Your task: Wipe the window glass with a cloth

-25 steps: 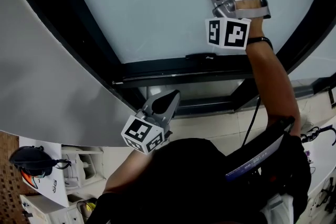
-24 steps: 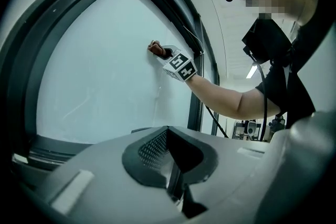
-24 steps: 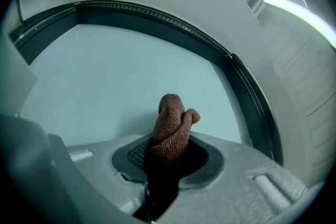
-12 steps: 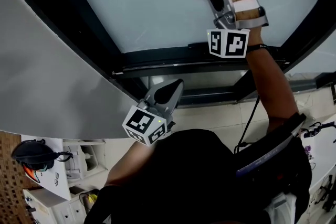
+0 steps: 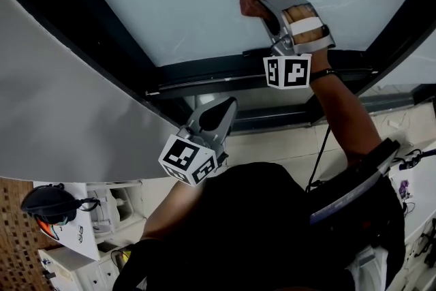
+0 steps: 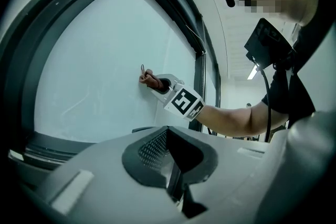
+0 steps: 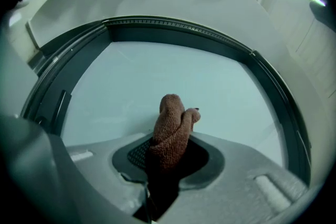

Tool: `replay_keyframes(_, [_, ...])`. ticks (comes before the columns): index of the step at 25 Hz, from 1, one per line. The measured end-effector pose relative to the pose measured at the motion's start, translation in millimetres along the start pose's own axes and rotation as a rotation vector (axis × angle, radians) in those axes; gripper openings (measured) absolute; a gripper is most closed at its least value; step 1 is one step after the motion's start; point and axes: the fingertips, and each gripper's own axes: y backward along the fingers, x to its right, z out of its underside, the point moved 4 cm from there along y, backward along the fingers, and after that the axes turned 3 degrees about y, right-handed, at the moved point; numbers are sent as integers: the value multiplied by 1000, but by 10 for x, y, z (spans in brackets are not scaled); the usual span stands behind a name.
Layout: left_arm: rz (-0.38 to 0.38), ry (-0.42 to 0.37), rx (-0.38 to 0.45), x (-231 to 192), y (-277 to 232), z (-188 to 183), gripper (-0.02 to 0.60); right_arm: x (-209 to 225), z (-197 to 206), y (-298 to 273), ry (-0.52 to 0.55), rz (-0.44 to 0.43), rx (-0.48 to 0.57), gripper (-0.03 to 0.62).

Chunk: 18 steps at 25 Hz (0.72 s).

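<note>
Glass lies at 12 o'clock of the right gripper, clamped on the cloth touching it; the left gripper hangs closed, empty.

Cams, 3 views.
Head cam: steeply down on left gripper & right gripper. Right's cam: past rust-brown towelling cloth, pale frosted window glass close ahead. Left's cam: farther back, shares pane + right gripper.

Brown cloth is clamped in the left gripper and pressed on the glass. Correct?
No, wrong gripper. The right gripper view shows the brown cloth clamped in the right gripper and pressed on the glass. The left gripper is shut with nothing in it.
</note>
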Motion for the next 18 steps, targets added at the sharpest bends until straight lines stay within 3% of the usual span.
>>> replay_keyframes(18, [14,3,-17,-6,-1,5,17,-789,-91,197,-46,-248,10,81])
